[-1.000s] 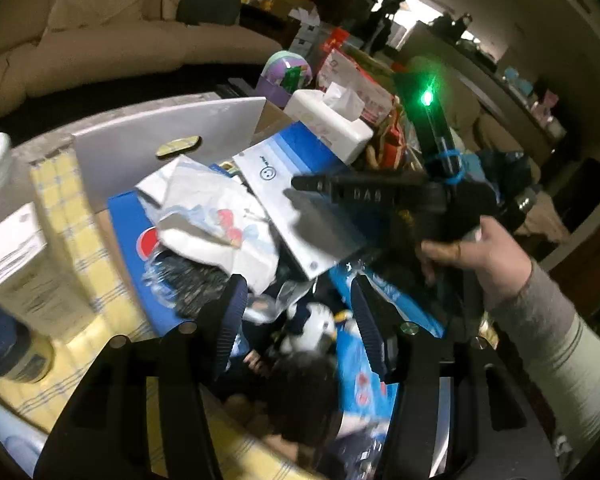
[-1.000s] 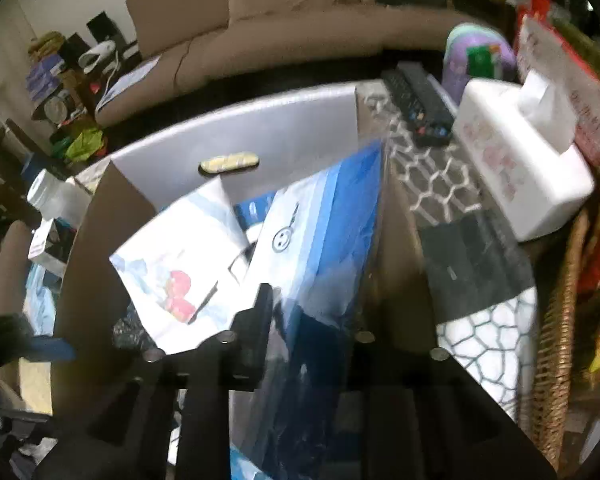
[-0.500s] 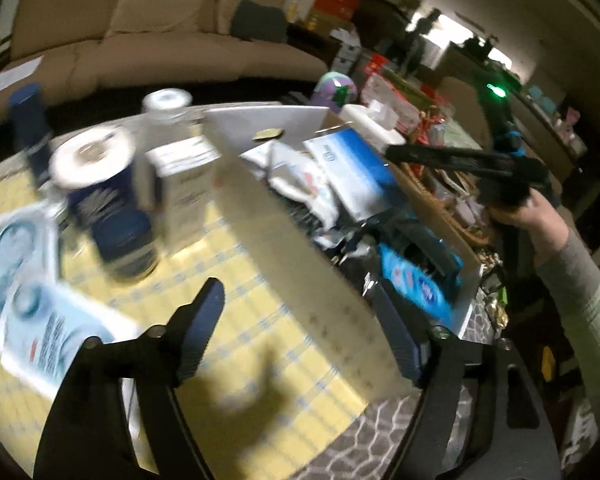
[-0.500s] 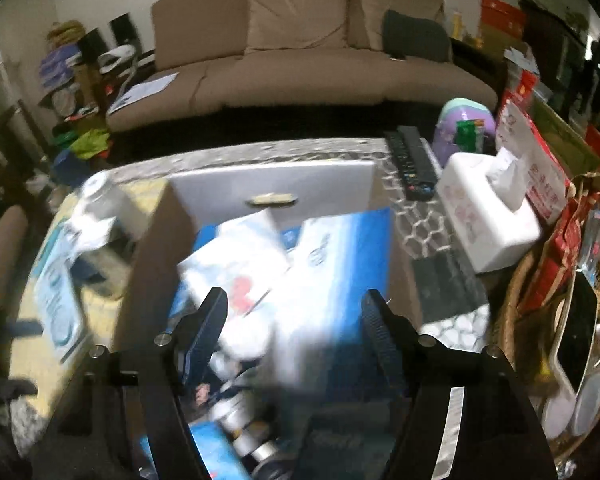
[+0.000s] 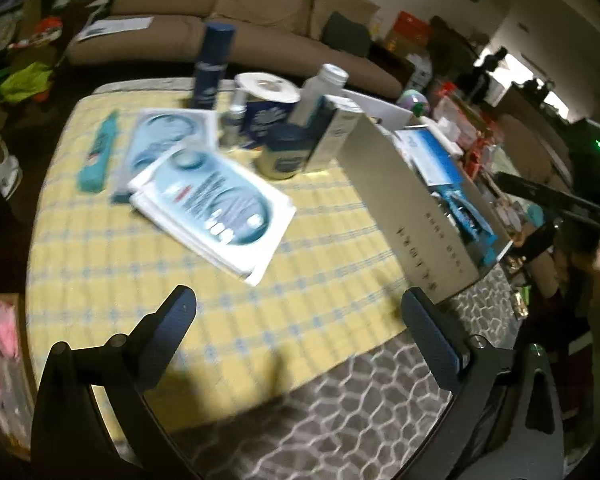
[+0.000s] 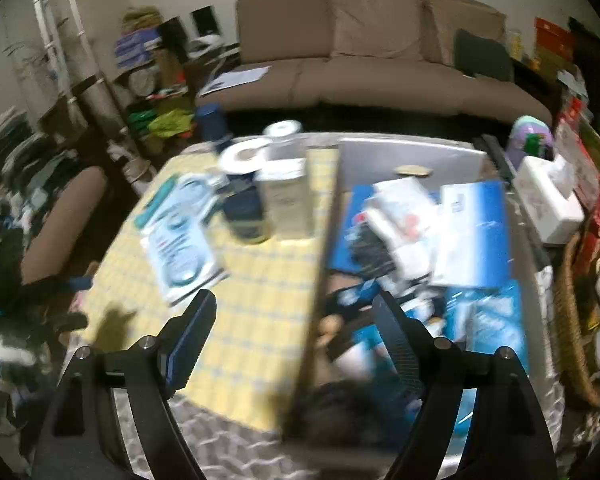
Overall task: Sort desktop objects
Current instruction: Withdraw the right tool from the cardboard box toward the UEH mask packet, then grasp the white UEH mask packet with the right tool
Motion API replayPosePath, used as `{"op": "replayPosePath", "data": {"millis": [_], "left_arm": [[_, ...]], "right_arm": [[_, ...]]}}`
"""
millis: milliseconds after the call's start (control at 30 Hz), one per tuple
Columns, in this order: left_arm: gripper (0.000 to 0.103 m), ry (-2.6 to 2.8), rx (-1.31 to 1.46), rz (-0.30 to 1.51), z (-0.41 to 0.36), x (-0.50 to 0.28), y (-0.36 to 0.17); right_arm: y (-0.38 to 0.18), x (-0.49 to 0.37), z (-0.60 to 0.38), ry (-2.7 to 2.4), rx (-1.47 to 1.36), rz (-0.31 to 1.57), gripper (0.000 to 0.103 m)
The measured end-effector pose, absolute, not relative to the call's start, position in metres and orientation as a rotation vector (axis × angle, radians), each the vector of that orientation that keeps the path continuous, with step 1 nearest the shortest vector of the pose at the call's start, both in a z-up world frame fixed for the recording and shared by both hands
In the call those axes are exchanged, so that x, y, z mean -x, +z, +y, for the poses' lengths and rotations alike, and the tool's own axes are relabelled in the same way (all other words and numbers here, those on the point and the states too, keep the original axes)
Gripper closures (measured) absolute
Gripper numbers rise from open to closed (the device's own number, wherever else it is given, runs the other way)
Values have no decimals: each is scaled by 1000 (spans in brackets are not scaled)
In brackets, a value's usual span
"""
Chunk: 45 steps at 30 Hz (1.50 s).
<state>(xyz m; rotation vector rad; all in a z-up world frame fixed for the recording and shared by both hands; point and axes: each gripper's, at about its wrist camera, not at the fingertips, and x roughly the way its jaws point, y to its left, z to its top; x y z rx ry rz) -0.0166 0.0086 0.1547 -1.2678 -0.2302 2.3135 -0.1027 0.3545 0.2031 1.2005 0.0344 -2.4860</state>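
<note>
A grey storage box [image 5: 424,200] stands on the right of a yellow checked cloth [image 5: 180,264]; it holds a blue-and-white box [image 6: 472,232] and several packets. On the cloth lie white-and-blue flat packs [image 5: 212,204], a teal tube [image 5: 98,152], a dark jar [image 5: 286,152], a white carton [image 5: 332,132], a tissue roll [image 5: 266,108] and a blue can [image 5: 212,68]. My left gripper [image 5: 298,312] is open and empty above the cloth's near edge. My right gripper [image 6: 296,320] is open and empty above the box's left wall [image 6: 320,280].
A brown sofa [image 6: 372,60] runs behind the table. A white tissue box [image 6: 548,200], a purple container [image 6: 530,140] and a wicker basket [image 6: 572,320] crowd the right side. Clutter and shelves [image 6: 60,140] stand at the left. The table's grey patterned surface [image 5: 340,400] shows in front.
Both grippers have pulled back and up from inside the box and opened wide. The left one has swung left over the cloth; the right one let go of the blue-and-white box.
</note>
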Motion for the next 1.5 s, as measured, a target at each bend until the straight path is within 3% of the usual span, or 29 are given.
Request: {"op": "replayPosePath", "data": {"millis": [433,733,1100,1433,1500], "left_arm": [[0,2345,1307,-340,-42,-11,148],[0,2257,1405,-454,-48,50,91],[0,2199,1496,-512,-32,110,42],[0,2212,1478,-504,-16,135,30],[0,2203,1475,-520,-17,137,30]], "right_arm": [[168,52,251,-2349,-1222,-1,19],[105,127,200,-2263,-1242,144,19],[50,220,181,-2223,-1259,66,19],[19,245,184,-2163,-1278,-13,19],[15,243,183,-2126,-1284,-37,25]]}}
